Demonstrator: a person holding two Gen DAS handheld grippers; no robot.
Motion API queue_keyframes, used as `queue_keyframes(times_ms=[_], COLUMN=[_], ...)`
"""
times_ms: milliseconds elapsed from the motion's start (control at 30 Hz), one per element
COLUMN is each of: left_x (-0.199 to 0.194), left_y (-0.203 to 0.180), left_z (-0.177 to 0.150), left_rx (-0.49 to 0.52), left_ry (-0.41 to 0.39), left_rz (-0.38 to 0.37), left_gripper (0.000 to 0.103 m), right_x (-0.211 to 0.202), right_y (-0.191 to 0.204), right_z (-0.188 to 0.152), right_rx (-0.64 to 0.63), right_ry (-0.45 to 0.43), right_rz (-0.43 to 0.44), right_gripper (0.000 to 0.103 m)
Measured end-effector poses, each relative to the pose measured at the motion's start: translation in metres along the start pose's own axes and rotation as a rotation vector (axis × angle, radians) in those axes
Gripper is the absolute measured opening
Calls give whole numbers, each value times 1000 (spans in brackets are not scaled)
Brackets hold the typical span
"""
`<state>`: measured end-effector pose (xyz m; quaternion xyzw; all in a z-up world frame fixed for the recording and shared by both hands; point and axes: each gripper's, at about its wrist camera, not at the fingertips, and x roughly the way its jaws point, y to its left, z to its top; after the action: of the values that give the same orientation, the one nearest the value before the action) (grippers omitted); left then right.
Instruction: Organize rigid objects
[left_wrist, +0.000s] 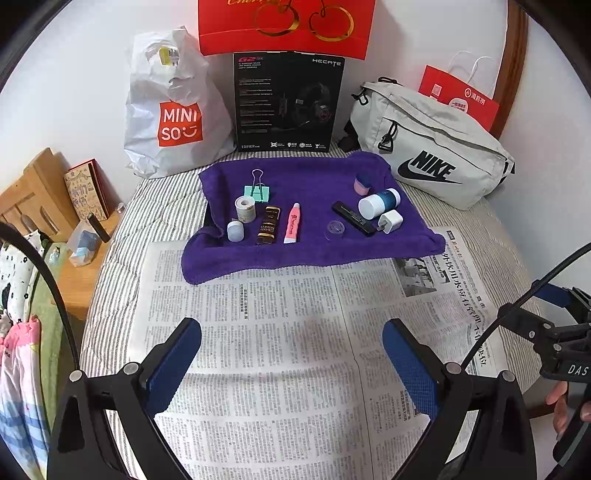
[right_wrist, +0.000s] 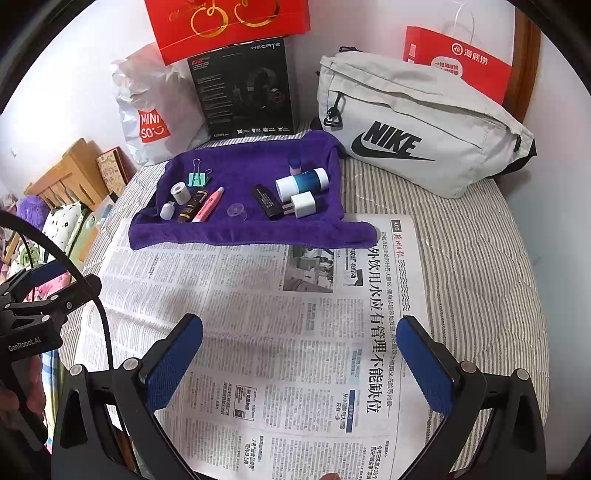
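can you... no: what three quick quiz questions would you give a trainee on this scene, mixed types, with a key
1. True or false: the left hand-held gripper is shut on the pink tube.
2. Multiple choice: the small items lie on A) the newspaper, B) the purple towel, C) the Nike bag.
3. Fill in: the white charger plug lies right beside the black ____.

Key
1. False: both it and the right hand-held gripper are open and hold nothing, over the newspaper.
2. B
3. Stick: the flat black stick; its end meets the plug's prongs.
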<state>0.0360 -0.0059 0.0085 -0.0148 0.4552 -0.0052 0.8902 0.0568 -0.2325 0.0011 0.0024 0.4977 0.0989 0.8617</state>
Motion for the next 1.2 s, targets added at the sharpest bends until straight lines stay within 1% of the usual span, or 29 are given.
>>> queue_keyframes(times_ms=[500, 1200], left_x=[-8, -11], left_y=[6, 3], left_z=[-4, -9], left_rx=[-17, -22], left_ry=[-12, -3], left_rz=[-8, -11], left_gripper=[100, 100], right_x=[-5, -8], right_y=[3, -1], right_z=[-4, -7], right_rx=[-2, 13], right_ry=[-5, -9], right_rz=[-5, -12], right_gripper=[103, 103])
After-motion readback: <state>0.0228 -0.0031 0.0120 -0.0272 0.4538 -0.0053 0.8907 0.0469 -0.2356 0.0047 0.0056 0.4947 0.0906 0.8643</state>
